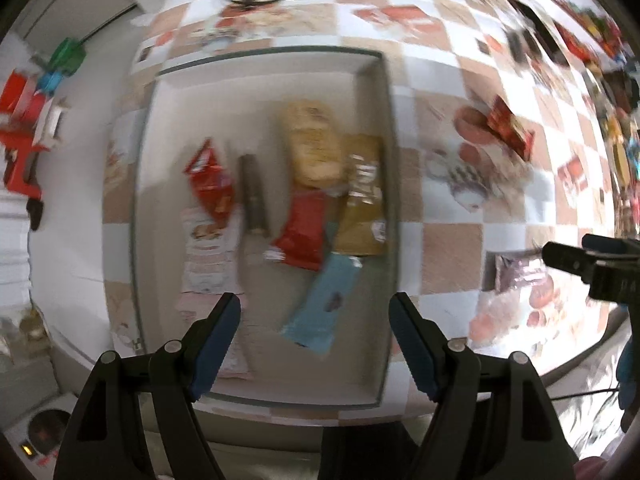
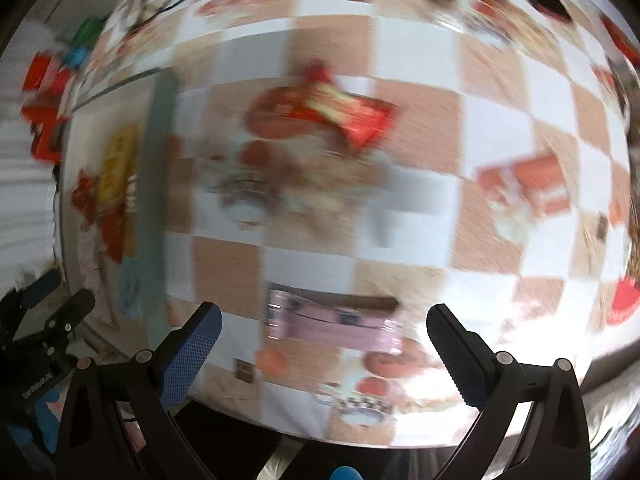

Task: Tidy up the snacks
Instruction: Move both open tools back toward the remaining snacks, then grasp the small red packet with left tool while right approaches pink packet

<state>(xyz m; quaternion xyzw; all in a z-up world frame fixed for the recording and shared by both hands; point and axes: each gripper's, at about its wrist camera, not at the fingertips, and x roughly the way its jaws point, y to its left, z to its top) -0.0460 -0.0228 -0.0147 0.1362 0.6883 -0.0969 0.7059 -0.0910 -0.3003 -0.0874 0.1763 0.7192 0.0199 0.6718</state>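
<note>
Tray [image 1: 382,92] left half bare; packets [image 1: 316,152] crowd right wall.

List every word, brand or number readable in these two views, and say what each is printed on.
None can be read.
Snack packets in the tray: print blurred.
Red packet on the checked tablecloth: blurred.
Pink packet: blurred.
White lettering on the left gripper's body, in the right wrist view: too small.

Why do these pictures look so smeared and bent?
Left wrist view: the tray and its snacks are softly motion-blurred, and the fisheye lens bows straight edges. Right wrist view: much heavier smear across the checkered tablecloth, with glare at the lower right.
</note>
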